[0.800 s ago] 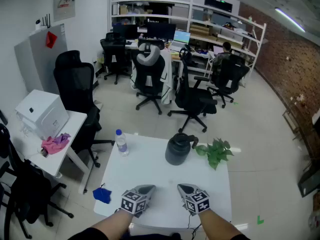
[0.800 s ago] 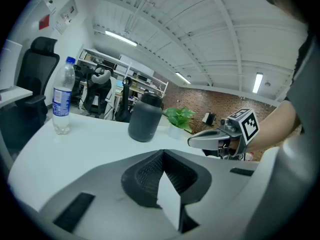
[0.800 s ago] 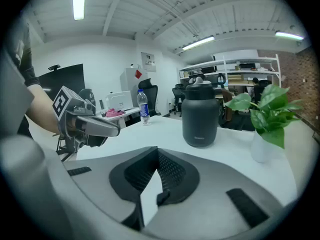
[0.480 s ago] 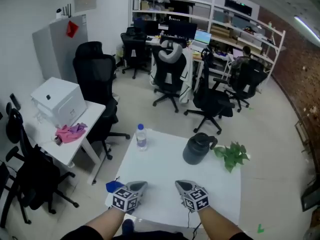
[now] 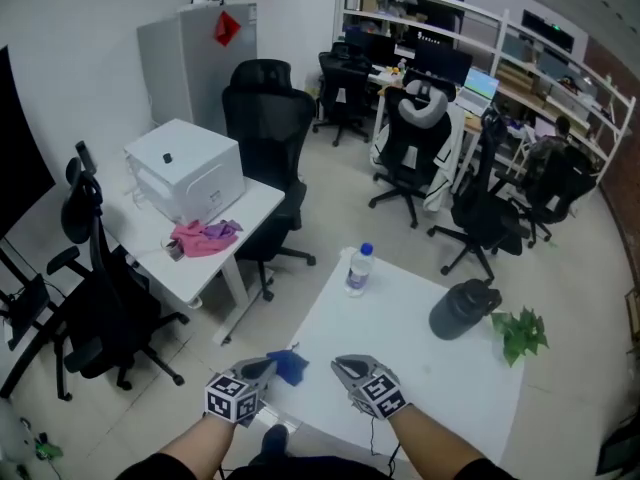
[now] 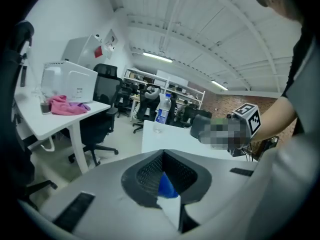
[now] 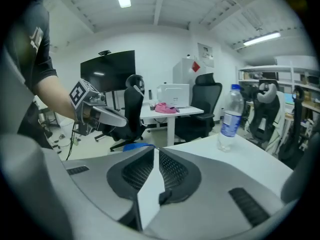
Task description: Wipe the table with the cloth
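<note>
The blue cloth (image 5: 290,366) lies bunched on the near-left corner of the white table (image 5: 420,368). My left gripper (image 5: 263,369) hovers just left of it at the table's edge, jaws shut and empty. In the left gripper view, the cloth (image 6: 167,185) shows under the closed tips of the left gripper (image 6: 162,156). My right gripper (image 5: 347,367) hangs over the table just right of the cloth, shut with nothing in it. In the right gripper view, the cloth (image 7: 135,146) lies past the right gripper's (image 7: 156,151) tips, with the left gripper (image 7: 117,119) above it.
A water bottle (image 5: 358,269), a black jug (image 5: 462,311) and a small green plant (image 5: 521,332) stand at the table's far side. To the left, a desk (image 5: 250,203) holds a white box (image 5: 190,183) and a pink rag (image 5: 205,236). Black office chairs (image 5: 265,118) stand around.
The head view has swung left and down. Both grippers have shifted toward the table's near-left corner, so the blue cloth now lies between them instead of left of the left gripper.
</note>
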